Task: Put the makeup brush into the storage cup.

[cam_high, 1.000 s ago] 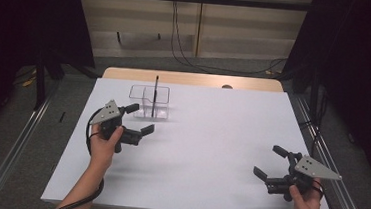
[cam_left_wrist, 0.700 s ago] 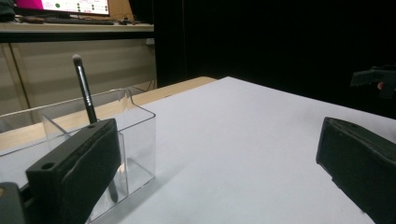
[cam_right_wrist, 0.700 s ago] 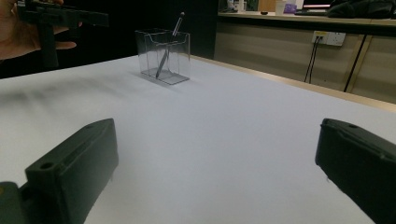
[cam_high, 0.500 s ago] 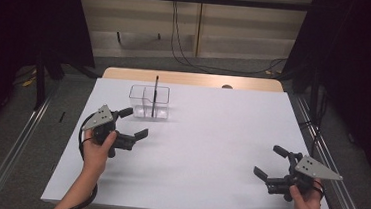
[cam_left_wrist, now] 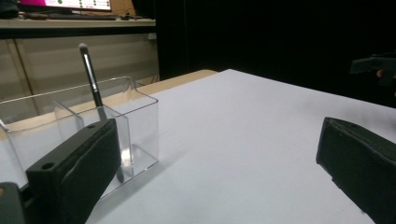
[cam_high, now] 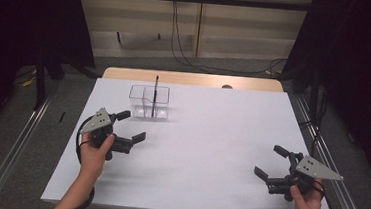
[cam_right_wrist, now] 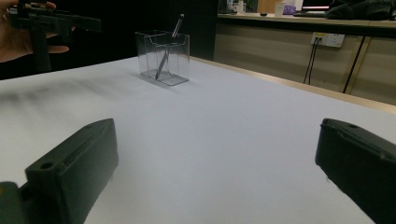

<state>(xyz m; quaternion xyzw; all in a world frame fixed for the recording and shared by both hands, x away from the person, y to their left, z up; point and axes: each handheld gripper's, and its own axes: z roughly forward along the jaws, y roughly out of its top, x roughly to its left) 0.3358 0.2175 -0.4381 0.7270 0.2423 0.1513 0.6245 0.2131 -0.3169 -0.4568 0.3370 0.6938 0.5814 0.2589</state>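
Looking down, the high view showed one clear holder (cam_high: pixel 148 102) near the bench's (cam_high: pixel 211 136) far edge, one brush (cam_high: pixel 154 96) upright inside. Two tongs hovered spread, empty: left gripper (cam_high: pixel 130 126), right gripper (cam_high: pixel 273 163). Both gripper views showed that holder (cam_left_wrist: pixel 88 126) (cam_right_wrist: pixel 163 57), jaws wide apart.

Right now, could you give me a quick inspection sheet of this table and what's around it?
Surface: white table top, bare apart from one container; a wooden strip shows at its far edge.
Job's things: clear plastic organizer near the far left, with a dark makeup brush standing tilted in it.
Clutter: nothing seen on the table top.
Grippers: left claw open, held near the organizer, holding nothing; right claw open, near the right front corner, holding nothing.
Cables: a black cable loops from the left claw; wall cables hang behind the table.
Surroundings: dark curtains on both sides, grey floor.
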